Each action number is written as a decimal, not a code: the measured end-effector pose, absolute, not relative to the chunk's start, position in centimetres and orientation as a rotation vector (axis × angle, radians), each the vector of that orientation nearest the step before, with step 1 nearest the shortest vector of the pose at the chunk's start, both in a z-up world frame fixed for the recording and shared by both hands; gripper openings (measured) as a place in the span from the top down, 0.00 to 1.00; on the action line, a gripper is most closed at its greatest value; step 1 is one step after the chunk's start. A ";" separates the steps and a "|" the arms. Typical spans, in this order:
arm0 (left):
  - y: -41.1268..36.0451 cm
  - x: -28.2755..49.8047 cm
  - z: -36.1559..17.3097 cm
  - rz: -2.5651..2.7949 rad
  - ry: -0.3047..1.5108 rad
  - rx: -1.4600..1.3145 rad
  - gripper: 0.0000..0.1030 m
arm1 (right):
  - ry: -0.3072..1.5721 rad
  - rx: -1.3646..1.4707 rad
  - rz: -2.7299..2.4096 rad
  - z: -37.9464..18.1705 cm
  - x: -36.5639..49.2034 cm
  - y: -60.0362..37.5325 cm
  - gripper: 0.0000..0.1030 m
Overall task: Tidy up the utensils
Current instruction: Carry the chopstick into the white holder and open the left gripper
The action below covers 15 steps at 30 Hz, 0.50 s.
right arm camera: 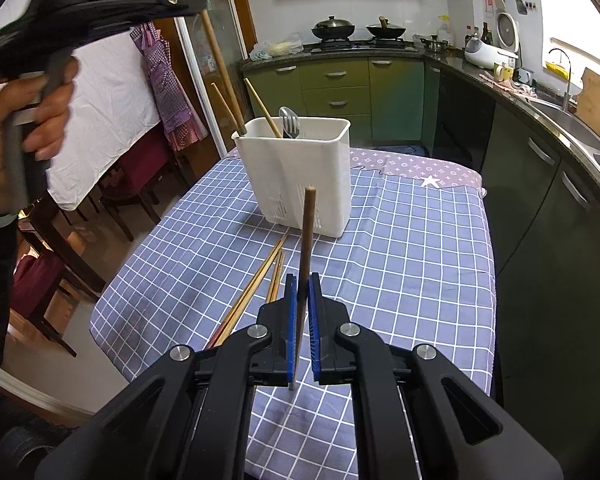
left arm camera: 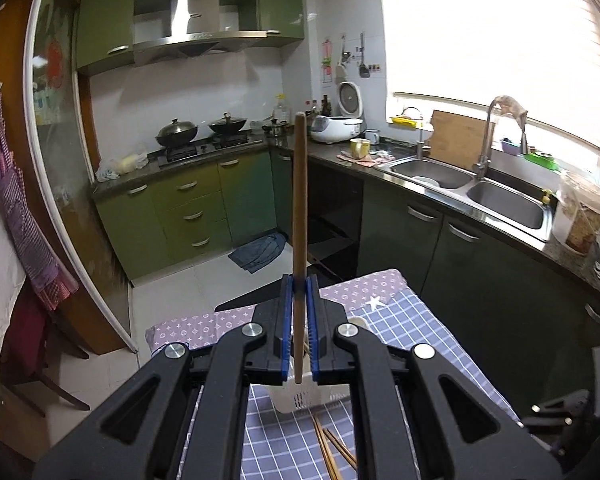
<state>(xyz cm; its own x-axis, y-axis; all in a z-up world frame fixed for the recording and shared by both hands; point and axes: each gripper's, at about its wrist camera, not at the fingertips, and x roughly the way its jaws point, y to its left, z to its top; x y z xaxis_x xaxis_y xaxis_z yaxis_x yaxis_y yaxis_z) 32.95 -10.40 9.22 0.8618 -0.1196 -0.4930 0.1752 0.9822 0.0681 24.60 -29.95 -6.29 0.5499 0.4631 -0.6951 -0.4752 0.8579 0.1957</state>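
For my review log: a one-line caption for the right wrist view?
Right gripper clamps a dark chopstick before the white caddy.

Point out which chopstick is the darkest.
The one clamped in the right hand-held gripper: the dark brown chopstick; the chopsticks lying on the cloth are pale tan.

Tabletop (right arm camera: 400,264) under a blue checked cloth, with a utensil holder and loose chopsticks on it.

The white plastic holder (right arm camera: 300,184) stands upright toward the far end of the cloth, where a purple patterned strip (right arm camera: 420,168) begins. Several light wooden chopsticks (right arm camera: 256,288) lie flat in a loose bundle just in front of the holder, angled toward the near left edge.
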 end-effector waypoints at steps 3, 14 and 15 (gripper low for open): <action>-9.9 33.8 8.6 -0.141 0.495 0.104 0.93 | 0.821 -0.017 0.557 -6.4 24.6 -30.0 0.94; -9.5 35.7 3.9 -0.144 0.609 0.122 0.93 | 0.816 -0.013 0.558 -5.2 25.1 -29.5 0.94; -9.3 35.5 3.8 -0.149 0.609 0.120 0.93 | 0.807 -0.011 0.556 -4.7 25.2 -29.6 0.94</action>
